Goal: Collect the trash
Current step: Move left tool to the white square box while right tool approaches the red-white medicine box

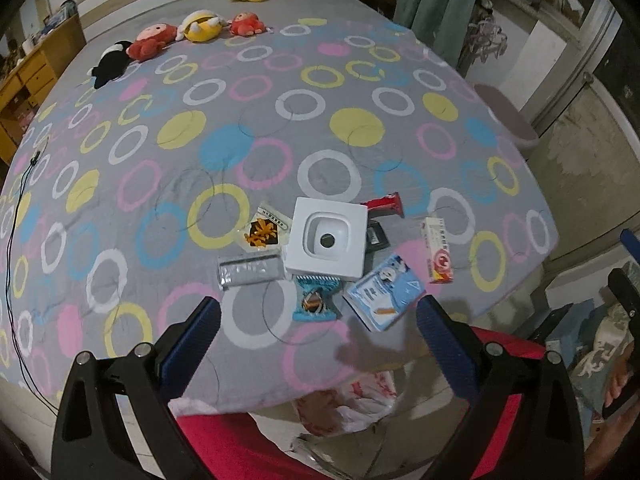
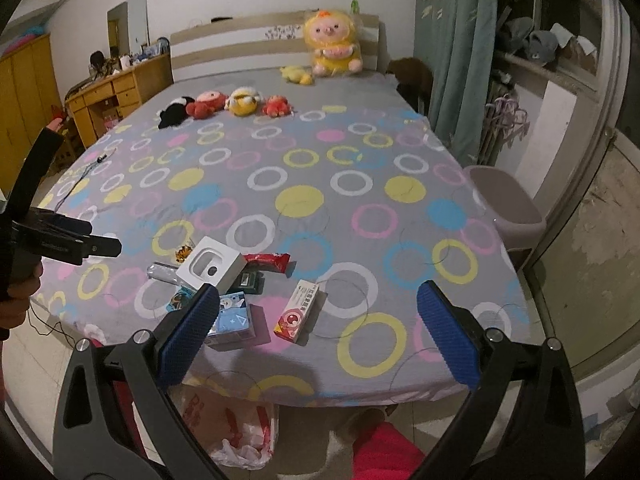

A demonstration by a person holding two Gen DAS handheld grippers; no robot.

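Left gripper (image 1: 319,322): 2 black arms, blue ridged pads (image 1: 192,342), 4 silver screws. Right gripper (image 2: 318,325) matches it. Black sleeve (image 2: 36,160) and bare skin at the left hand (image 2: 18,292).

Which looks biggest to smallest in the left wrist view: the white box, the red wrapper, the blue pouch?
1. white box
2. blue pouch, nearer the camera, so its size may be flattered
3. red wrapper, partly hidden behind the box

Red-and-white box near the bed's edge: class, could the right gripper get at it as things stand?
Probably yes. The box lies flat on the bedspread, apart from the other litter, with nothing over it, and the right gripper hovers before it with jaws wide open and empty.
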